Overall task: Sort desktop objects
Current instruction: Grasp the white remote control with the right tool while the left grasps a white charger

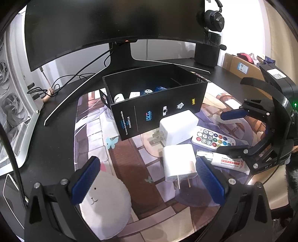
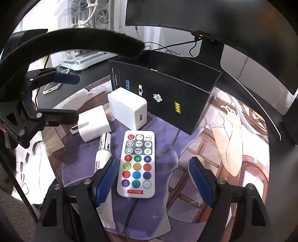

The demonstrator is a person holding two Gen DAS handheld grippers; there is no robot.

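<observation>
An open black box (image 1: 158, 104) stands on the illustrated desk mat with several small items inside. In front of it lie a large white charger (image 1: 177, 128), a small white charger (image 1: 178, 163), a white remote (image 1: 214, 138) with coloured buttons and a white tube (image 1: 223, 160). My left gripper (image 1: 148, 180) is open, and the small charger lies just inside its right pad (image 1: 210, 180). My right gripper (image 2: 154, 178) is open around the remote (image 2: 137, 165), which lies close to its left pad (image 2: 108, 178) and well clear of the right pad. The tube (image 2: 103, 150) lies just left of that pad.
A curved monitor (image 1: 111, 24) on its stand rises behind the box. A headset (image 1: 214, 16) hangs at the back right, a white PC case (image 1: 11, 96) stands at the left, and a phone (image 2: 52, 87) lies at the mat's far edge. A white cushion with a face (image 1: 106, 201) sits near my left pad.
</observation>
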